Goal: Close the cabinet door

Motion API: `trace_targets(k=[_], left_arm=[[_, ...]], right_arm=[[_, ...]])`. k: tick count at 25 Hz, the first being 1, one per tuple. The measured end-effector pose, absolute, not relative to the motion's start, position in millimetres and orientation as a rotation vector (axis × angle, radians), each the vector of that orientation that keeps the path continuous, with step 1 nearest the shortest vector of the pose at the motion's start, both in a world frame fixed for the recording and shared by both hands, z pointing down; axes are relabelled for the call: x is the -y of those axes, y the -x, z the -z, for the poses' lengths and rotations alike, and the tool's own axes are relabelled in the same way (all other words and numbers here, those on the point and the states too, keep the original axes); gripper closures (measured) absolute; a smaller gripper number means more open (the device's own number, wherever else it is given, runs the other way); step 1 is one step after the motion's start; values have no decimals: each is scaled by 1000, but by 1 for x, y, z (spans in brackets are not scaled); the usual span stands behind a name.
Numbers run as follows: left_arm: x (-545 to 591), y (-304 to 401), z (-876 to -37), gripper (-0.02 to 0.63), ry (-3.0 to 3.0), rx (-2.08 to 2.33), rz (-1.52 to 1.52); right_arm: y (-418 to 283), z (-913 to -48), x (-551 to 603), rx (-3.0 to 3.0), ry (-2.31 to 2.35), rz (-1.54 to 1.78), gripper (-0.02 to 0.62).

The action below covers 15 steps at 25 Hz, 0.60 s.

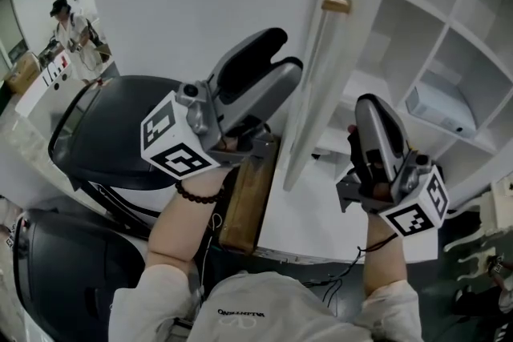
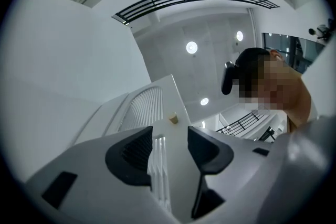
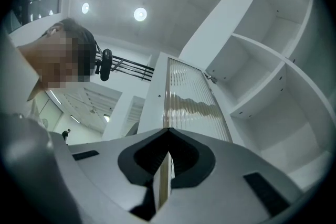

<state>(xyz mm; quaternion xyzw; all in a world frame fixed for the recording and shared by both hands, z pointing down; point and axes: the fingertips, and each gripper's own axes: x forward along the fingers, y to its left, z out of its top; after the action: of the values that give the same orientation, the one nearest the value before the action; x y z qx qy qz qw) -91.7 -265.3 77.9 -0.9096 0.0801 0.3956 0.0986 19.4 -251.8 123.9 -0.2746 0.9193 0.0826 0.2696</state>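
Between the two grippers the open cabinet door point(image 1: 317, 76) stands edge-on, out from the white shelves point(image 1: 449, 52). The left gripper point(image 1: 282, 52), jaws apart and empty, should press flat on the door's outer face and push evenly; the right gripper point(image 1: 370, 104) is clenched on nothing. Both tilt upward, the left more steeply

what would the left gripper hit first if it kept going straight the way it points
The cabinet door: through the open jaws of the left gripper its white frame lies dead ahead, just below the small brass knob. Nothing shows in between, though how far off it is I can't tell.
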Motion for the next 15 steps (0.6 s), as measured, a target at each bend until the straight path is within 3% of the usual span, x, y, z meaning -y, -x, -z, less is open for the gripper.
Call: trace_targets(k=[15], left_arm=[[265,74,-37,408,2665,-150,-1114]], right_arm=[[-17,-94,256,-2470,688,-287,586]])
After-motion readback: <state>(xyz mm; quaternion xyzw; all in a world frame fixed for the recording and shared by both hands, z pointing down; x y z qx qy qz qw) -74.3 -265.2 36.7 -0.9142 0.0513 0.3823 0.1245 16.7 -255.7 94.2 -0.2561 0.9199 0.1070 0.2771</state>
